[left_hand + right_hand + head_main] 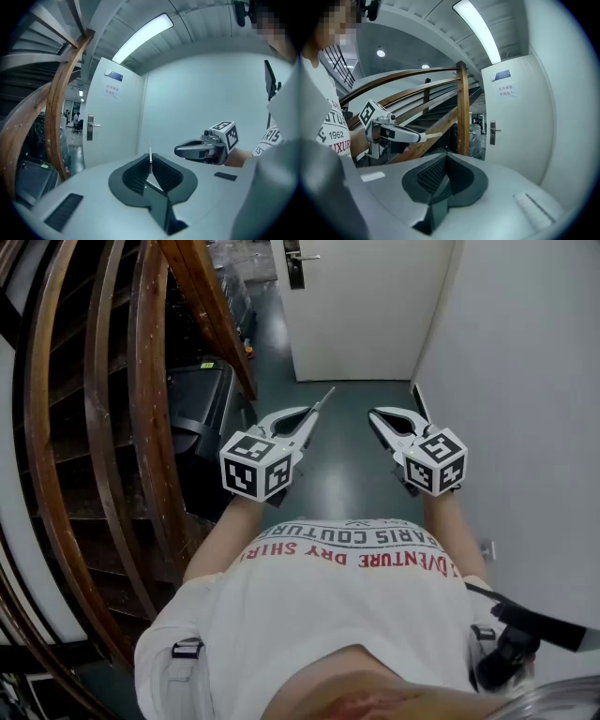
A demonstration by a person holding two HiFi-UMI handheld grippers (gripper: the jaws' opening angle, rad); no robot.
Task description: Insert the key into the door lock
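Observation:
A thin metal key (322, 401) sticks forward from my left gripper (310, 418), which is shut on it. In the left gripper view the key's blade (150, 156) stands upright between the closed pads. My right gripper (375, 416) is level beside it, shut with nothing in it. The white door (361, 306) stands ahead at the end of the hallway, well beyond both grippers. Its lock plate and handle (296, 262) are at its left edge. The handle also shows in the left gripper view (90, 127) and in the right gripper view (492, 131).
A curved wooden stair railing (103, 427) runs down the left side. A black box-like object (202, 404) sits beneath it. A white wall (525, 381) closes the right side. The dark green floor (342, 474) leads to the door.

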